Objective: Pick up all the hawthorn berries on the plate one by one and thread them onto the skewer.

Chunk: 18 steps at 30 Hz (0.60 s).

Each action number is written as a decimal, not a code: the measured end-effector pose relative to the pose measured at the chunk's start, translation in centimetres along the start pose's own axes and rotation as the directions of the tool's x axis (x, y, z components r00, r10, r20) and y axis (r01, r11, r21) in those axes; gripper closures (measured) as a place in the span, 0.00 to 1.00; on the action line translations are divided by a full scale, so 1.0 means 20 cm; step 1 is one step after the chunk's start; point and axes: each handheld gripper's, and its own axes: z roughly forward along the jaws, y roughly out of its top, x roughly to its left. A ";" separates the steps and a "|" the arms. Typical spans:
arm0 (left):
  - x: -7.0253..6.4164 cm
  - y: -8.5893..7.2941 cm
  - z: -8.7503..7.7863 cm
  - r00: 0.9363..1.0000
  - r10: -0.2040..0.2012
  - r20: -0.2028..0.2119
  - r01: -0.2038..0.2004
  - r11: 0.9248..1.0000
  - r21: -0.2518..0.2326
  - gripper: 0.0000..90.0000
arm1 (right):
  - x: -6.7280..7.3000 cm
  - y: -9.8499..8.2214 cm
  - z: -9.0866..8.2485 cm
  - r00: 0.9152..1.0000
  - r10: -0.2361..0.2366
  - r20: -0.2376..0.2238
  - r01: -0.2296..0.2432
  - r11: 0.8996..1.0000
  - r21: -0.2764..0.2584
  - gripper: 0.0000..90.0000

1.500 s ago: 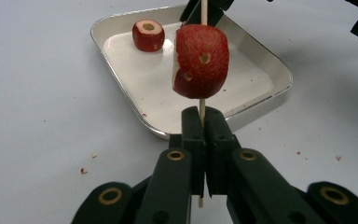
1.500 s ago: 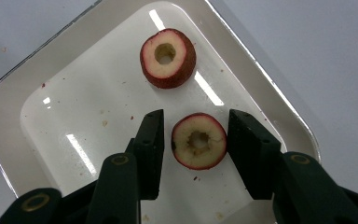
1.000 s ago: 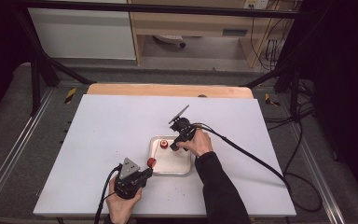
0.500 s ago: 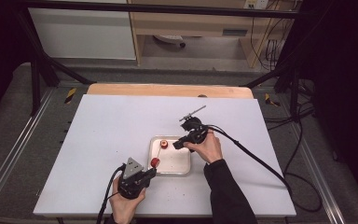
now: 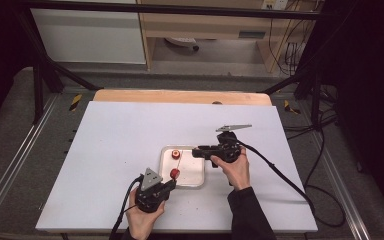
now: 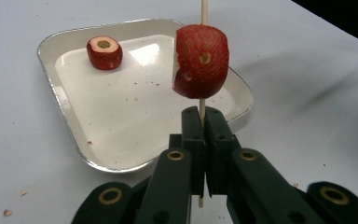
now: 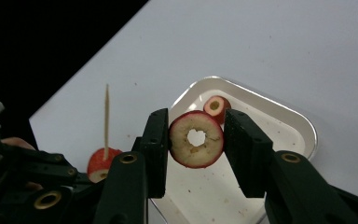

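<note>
There are three red fruit pieces: one cored piece [image 7: 196,138] between the jaws of a hand-held gripper, one piece threaded on the skewer [image 6: 201,62], and one piece lying in the tray [image 6: 104,52]. There is one thin wooden skewer [image 6: 203,11]. There is one shallow metal tray [image 5: 196,181]. There are two hand-held grippers, the left hand-held gripper [image 5: 166,186] and the right hand-held gripper [image 5: 196,151], and one white tabletop [image 5: 115,140].
</note>
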 end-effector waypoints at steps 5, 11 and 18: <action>-0.03 0.01 0.01 1.000 -0.002 0.006 0.002 1.000 -0.006 0.98 | -0.01 -0.06 -0.05 0.998 0.041 -0.037 -0.045 0.992 -0.120 0.69; -0.07 0.01 0.04 1.000 -0.004 0.018 0.004 1.000 -0.005 0.98 | 0.00 -0.11 -0.09 0.996 0.061 -0.065 -0.076 0.965 -0.251 0.69; -0.09 0.01 0.05 1.000 0.003 0.027 -0.003 1.000 -0.001 0.98 | 0.00 -0.16 -0.09 0.994 0.079 -0.069 -0.099 0.922 -0.374 0.69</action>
